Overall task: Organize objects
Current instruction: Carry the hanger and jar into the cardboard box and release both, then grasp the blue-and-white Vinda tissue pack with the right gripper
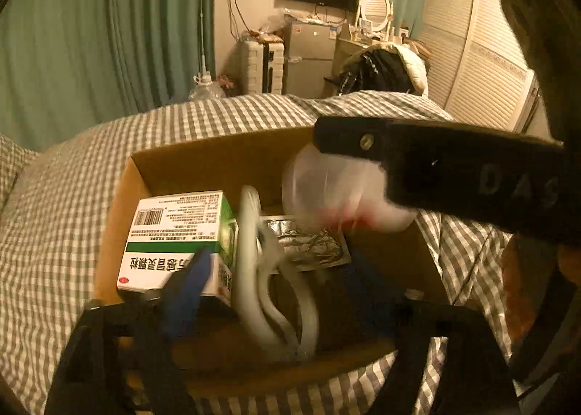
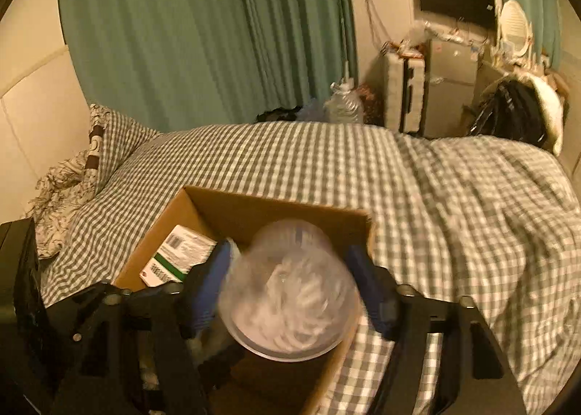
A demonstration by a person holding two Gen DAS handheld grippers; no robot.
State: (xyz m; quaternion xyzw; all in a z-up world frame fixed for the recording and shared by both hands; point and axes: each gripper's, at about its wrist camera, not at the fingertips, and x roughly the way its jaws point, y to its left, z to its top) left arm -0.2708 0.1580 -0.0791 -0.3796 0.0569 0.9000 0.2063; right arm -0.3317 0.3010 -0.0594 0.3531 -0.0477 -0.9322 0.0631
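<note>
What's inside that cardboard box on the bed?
Inside the cardboard box: a green-and-white medicine carton, a white cable, a foil packet and a clear plastic tub. The box floor beneath them is mostly hidden.

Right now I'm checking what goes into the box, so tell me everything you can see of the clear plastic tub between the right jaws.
The clear plastic tub is round, see-through and cloudy, with a wider rim facing the camera and pale, blurred contents inside that I cannot identify. It lies tipped on its side between the blue fingers of the right gripper, above the cardboard box. Blur hides whether the pads press on it. From the left wrist it shows as a pale dome over the box's far corner.
</note>
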